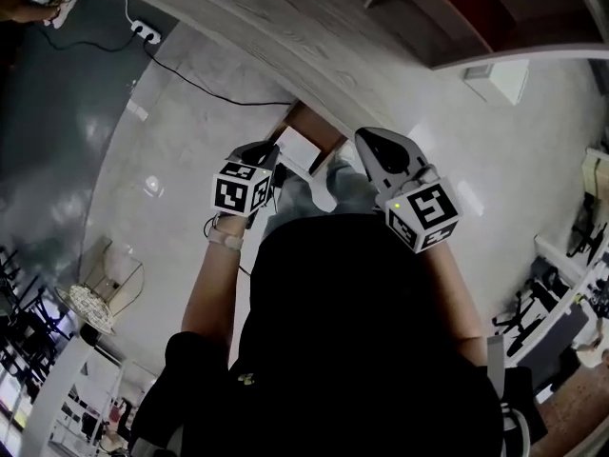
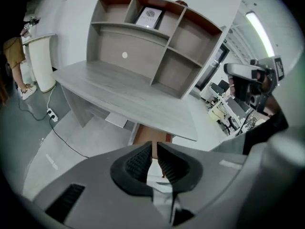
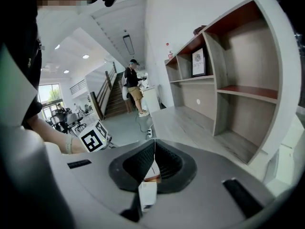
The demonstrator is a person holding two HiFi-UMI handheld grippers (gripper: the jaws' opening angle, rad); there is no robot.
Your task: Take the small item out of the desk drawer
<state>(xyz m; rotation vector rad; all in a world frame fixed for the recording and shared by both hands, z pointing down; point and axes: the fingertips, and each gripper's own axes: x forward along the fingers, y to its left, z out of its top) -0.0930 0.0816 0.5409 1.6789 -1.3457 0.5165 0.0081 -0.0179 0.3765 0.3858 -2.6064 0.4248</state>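
A: You are looking steeply down past your own dark top at a pale wood-grain desk [image 1: 247, 17]. Under its front edge a drawer [image 1: 321, 129] with brown walls stands pulled out toward you.

B: A flat white item [image 1: 298, 150] lies on the drawer's floor, toward the left side as you see it. It is the only thing that shows clearly in there.

A: Your left gripper [image 1: 270, 153] points down at the drawer's left edge. Its jaws are all but together, with just a thin slit between the ribbed pads [image 2: 138, 163], and they clamp nothing. In the left gripper view the brown drawer and a strip of white show beyond the tips, apart from them.

B: Your right gripper [image 1: 365, 139] sits at the drawer's right side, close under the desk edge. Its jaws meet at the tips and hold nothing.

A: On the desk stands a shelf unit [image 2: 143, 46] with open compartments. A framed picture [image 2: 149, 17] leans in one of the upper ones.

B: On the floor to the left of the desk lies a white power strip [image 1: 145, 32]. A black cable [image 1: 209, 89] runs from it toward the desk. Far off in the right gripper view, a person [image 3: 134, 82] stands near a staircase.
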